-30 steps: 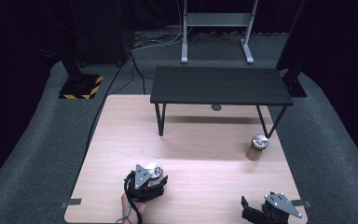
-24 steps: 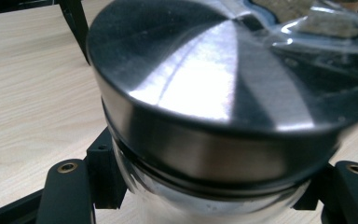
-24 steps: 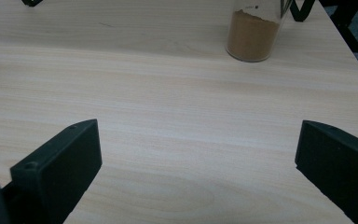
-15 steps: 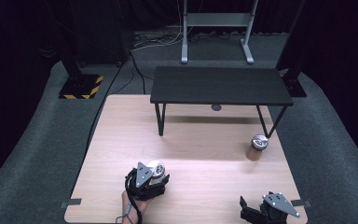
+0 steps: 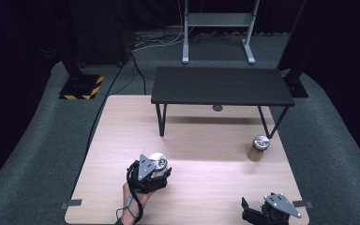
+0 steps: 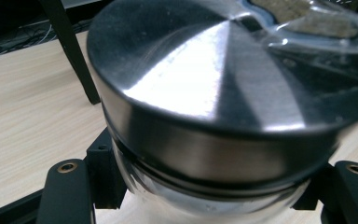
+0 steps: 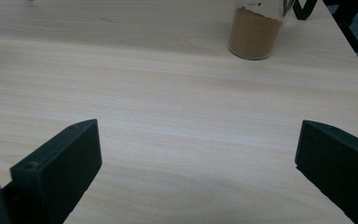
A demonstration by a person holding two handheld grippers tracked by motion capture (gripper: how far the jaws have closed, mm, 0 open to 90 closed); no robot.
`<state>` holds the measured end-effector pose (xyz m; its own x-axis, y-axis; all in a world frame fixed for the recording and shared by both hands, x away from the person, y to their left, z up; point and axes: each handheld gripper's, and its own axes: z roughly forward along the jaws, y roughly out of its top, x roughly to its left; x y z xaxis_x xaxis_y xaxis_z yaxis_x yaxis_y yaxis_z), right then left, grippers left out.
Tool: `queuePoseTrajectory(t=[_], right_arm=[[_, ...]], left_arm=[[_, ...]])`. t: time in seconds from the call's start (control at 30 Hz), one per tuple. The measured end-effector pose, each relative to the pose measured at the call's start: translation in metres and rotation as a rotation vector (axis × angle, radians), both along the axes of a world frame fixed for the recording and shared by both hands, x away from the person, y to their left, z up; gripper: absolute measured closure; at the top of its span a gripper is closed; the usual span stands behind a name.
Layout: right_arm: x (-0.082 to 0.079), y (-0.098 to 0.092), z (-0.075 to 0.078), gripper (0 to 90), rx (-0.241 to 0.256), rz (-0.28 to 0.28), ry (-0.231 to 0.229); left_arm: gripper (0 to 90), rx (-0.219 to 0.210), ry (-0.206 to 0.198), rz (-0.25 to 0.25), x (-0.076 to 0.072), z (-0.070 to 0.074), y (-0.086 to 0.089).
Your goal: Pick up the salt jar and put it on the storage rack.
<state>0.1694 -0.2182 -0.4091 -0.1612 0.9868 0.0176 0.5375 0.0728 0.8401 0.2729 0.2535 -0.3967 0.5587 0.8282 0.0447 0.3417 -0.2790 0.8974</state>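
Two claws sit near you: your right claw (image 5: 255,212) gapes empty at the pale wooden table's (image 5: 197,140) edge; your left claw (image 5: 151,174) clamps a shiny round steel-lidded jar (image 6: 214,107) — farther off, a clear spice jar of brown powder (image 5: 258,148).

Dim surroundings in the high view, with a bright band of light across the middle of the wooden table (image 5: 122,122) and black corners. Strong white glare on the metal lid (image 6: 191,84) in the left gripper view, very close and soft. Even, soft light in the right gripper view, slightly blurred toward the top.
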Motion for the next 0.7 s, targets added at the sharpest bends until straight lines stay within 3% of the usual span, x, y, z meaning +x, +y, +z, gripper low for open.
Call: queuePoseTrajectory(t=[0.7], right_arm=[[0.002, 0.003, 0.0, 0.0, -0.009, 0.008, 0.007]], left_arm=[[31.2, 0.02, -0.002, -0.045, 0.026, 0.019, -0.002]])
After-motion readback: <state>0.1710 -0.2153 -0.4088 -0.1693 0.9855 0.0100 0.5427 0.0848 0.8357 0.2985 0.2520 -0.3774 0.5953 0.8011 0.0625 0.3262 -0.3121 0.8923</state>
